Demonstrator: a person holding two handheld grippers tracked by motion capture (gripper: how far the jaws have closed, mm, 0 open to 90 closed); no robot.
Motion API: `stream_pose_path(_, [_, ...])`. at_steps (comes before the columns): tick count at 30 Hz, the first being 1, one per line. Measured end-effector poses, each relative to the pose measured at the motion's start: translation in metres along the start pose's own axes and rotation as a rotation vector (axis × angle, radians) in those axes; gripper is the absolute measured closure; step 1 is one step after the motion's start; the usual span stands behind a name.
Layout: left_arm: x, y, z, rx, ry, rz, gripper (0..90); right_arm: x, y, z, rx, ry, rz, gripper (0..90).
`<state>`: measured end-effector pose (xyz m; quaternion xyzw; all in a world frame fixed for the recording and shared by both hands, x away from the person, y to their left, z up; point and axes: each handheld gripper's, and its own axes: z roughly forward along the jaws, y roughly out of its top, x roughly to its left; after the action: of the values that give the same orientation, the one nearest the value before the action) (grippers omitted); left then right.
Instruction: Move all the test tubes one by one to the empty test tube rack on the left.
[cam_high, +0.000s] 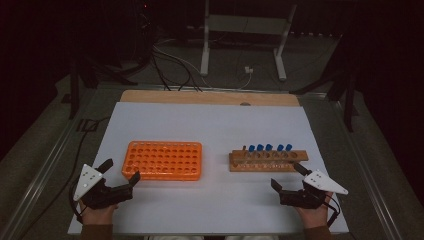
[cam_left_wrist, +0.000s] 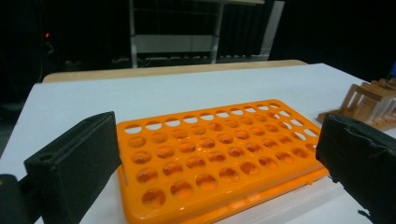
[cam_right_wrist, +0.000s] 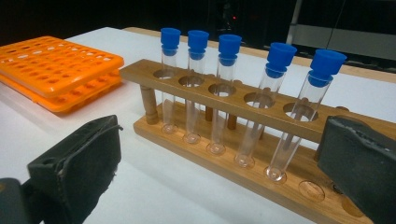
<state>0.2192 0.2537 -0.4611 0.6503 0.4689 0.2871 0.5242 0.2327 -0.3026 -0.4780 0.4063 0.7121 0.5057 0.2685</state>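
- High view: the wooden rack (cam_high: 268, 161) lies on the right half of the white table (cam_high: 210, 125), its long axis running left to right, with five blue-capped test tubes (cam_high: 269, 148) standing along its far row. The right gripper (cam_high: 289, 176) sits just in front of the rack's right end, jaws spread and empty, so the tubes lie straight ahead of it and slightly to its left. The left gripper (cam_high: 120, 171) rests by the near left corner of the orange rack (cam_high: 163, 160), jaws likewise apart with nothing between them. The right hand is clearly the nearer one to the tubes; the left is nearer the orange rack, well apart from the tubes
- Left gripper view: the orange rack (cam_left_wrist: 215, 154) lies directly ahead between the two wide-set black jaws, every hole in sight empty. The end of the wooden rack (cam_left_wrist: 369, 105) shows off at the right edge
- Right gripper view: the wooden rack (cam_right_wrist: 224, 100) runs on a slant from upper left to lower right, and the tubes stand close to upright, their blue caps well above the top bar. The rightmost tube (cam_right_wrist: 303, 116) is the closest to the gripper, near its right-hand jaw; the jaws stand wide and hold nothing. My reading is that a grasp would need the jaws brought forward to straddle that tube just under its cap, then a straight lift along the tube's upright axis
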Motion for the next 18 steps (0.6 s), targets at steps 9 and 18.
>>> stream_pose_path(9, [0.003, 0.002, -0.001, 0.006, 0.022, -0.002, 0.5, -0.001, 0.002, -0.001, 0.004, -0.003, 0.017, 0.2])
stream_pose_path(18, [0.000, 0.001, 0.002, 0.007, 0.014, 0.001, 0.5, -0.005, 0.021, -0.004, 0.020, -0.008, 0.026, 0.7])
